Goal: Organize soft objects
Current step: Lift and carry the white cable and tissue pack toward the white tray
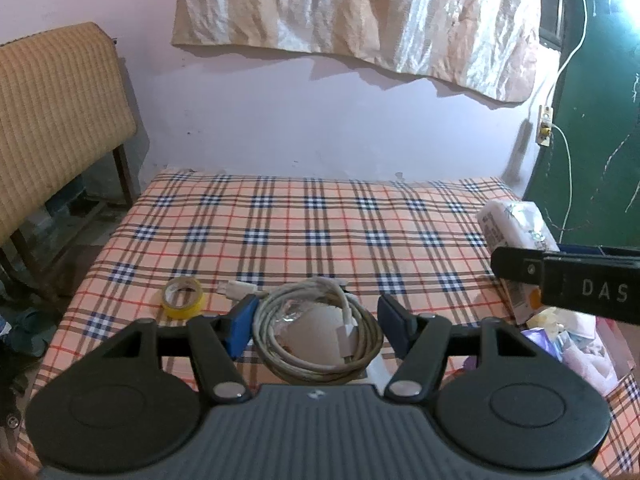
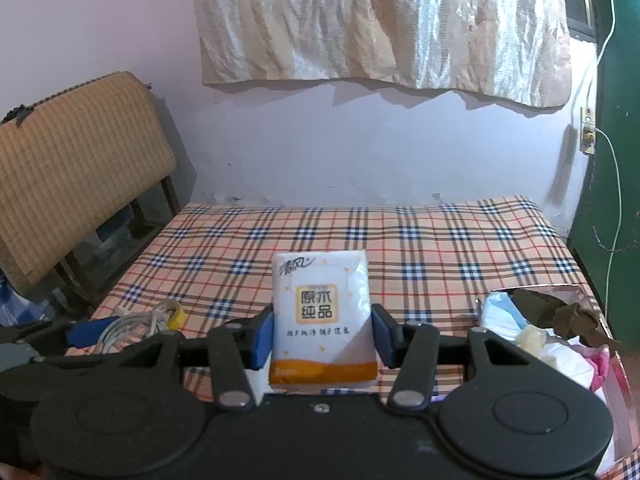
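The left gripper [image 1: 316, 322] is pinching a coiled white cable [image 1: 318, 338] between its blue pads above the plaid bed [image 1: 320, 220], with a yellow tape roll [image 1: 183, 297] lying on the sheet just to its left. The right gripper [image 2: 322, 336] is squeezing an upright white-and-orange tissue pack [image 2: 323, 320] over the bed, while a box of soft bits [image 2: 560, 328] is sitting at the bed's right edge.

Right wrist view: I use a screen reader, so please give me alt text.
The right gripper holds a white-and-orange tissue pack upright between its blue fingers over a plaid bedsheet. A box of soft clutter sits at right.
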